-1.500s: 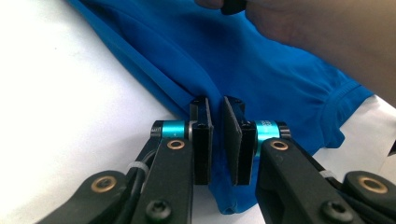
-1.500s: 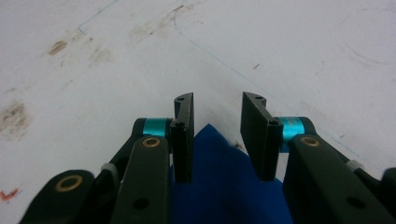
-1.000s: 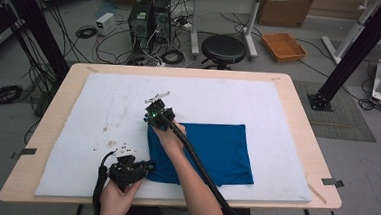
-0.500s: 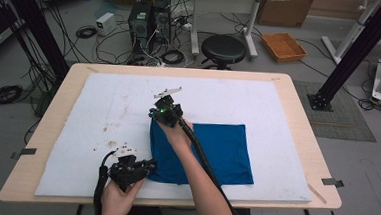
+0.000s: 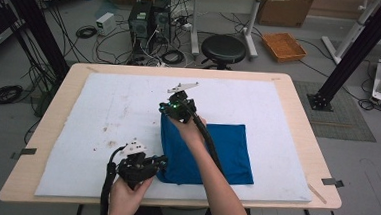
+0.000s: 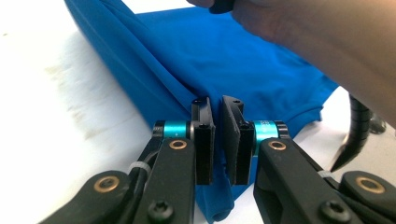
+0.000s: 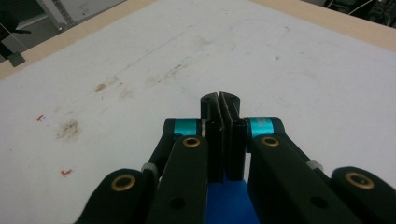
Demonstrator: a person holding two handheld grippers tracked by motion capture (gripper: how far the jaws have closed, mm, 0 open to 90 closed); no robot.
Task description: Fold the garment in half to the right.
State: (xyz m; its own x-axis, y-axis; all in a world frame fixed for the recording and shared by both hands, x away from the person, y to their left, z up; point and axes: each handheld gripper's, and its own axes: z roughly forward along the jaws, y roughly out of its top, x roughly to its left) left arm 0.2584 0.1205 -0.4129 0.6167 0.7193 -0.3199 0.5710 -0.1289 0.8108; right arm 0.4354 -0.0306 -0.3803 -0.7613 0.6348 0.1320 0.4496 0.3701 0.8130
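On the white mat (image 5: 93,111), plain unlabelled blue cloth (image 5: 226,150), left gripper (image 6: 217,105) and right gripper (image 7: 219,100) jaws each pinching its edge.

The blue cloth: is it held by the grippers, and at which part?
Both hold it. The left gripper pinches the blue cloth at its near left corner. The right gripper is shut on its far left corner, lifted off the table.

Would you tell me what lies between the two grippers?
In the high view, the folded blue cloth spans from left gripper to right gripper.
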